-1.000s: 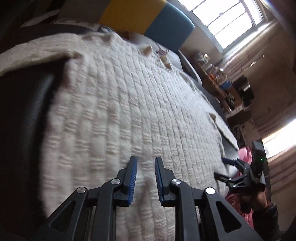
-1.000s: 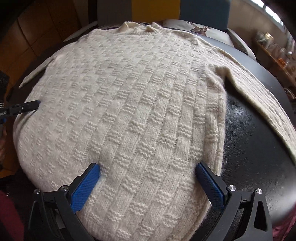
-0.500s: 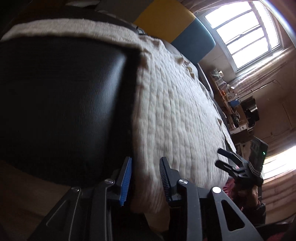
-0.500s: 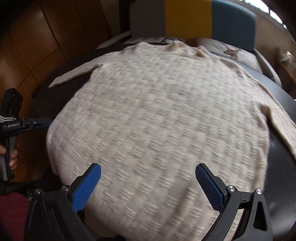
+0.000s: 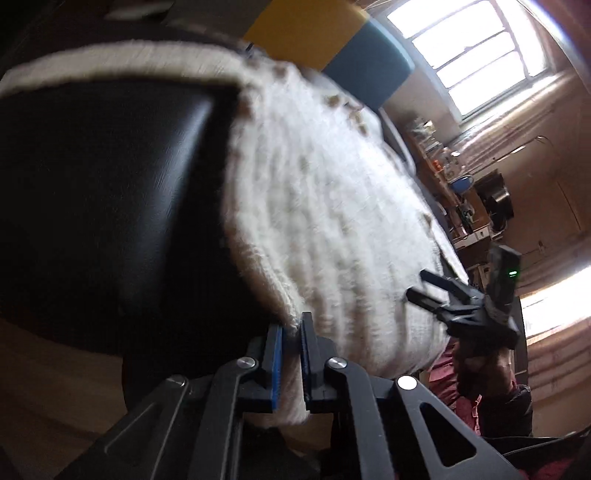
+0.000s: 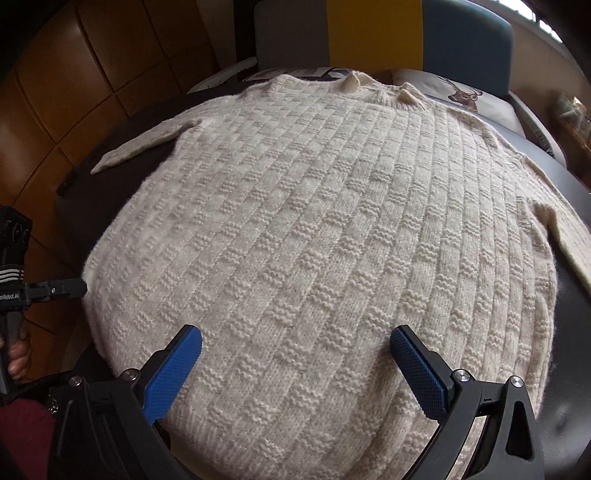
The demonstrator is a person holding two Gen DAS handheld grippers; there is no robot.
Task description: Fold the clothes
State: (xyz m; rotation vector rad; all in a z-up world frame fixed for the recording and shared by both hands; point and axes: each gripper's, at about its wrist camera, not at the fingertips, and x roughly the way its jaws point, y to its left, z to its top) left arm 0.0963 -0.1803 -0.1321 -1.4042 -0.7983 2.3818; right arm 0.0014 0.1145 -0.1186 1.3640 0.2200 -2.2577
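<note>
A cream knitted sweater (image 6: 317, 229) lies flat, face up, on a black table (image 6: 576, 302), collar at the far side, sleeves spread to both sides. My left gripper (image 5: 291, 332) is shut on the sweater's (image 5: 332, 229) bottom left hem corner at the table edge; it also shows in the right wrist view (image 6: 66, 288) at the sweater's left edge. My right gripper (image 6: 295, 347) is wide open, hovering over the bottom hem near the middle, holding nothing. It shows in the left wrist view (image 5: 428, 288) above the hem.
A chair back in grey, yellow and blue (image 6: 373, 33) stands behind the table with a deer-print cushion (image 6: 454, 92). Wooden wall panels (image 6: 74, 81) are at the left. A cluttered shelf (image 5: 461, 192) and window (image 5: 480, 48) lie to the right.
My left gripper moved to the sweater's bottom left corner and shut on the hem. My right gripper drew back toward the hem and stayed open.
</note>
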